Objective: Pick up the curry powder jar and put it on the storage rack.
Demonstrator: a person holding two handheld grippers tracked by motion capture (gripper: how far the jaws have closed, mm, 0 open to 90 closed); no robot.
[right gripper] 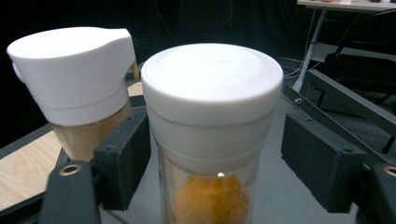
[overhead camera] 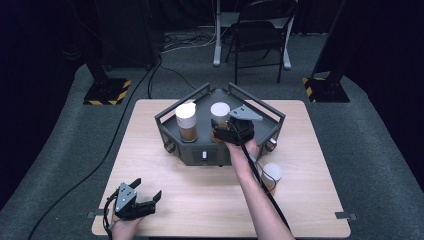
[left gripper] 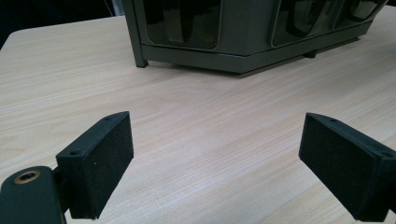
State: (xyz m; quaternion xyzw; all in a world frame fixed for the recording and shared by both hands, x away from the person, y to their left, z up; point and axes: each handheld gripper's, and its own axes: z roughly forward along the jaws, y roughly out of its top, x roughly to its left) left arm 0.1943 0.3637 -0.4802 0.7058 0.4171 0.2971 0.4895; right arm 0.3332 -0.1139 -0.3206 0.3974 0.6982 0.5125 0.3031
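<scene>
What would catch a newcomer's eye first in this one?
The dark rack at mid-table, holding two white-capped spice jars. The right hand-held gripper has its jaws around the right jar, pads apart from it. A third jar stands on the table beside the forearm.

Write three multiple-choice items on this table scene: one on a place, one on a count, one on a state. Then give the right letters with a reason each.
1. Where does the third jar, the one outside the grey rack, stand?
A. on the table right of the person's right forearm
B. on the floor
C. between the left gripper's jaws

2. How many white-capped jars stand in the rack?
A. none
B. two
C. five

3. How do the right gripper's jaws stand at the jar between them?
A. clamped on its cap
B. open, clear of it on the right
C. shut above it

Key: 1 A, it stands on the wood there. 2 B, two caps show. 3 B, a gap shows beside the right pad.
</scene>
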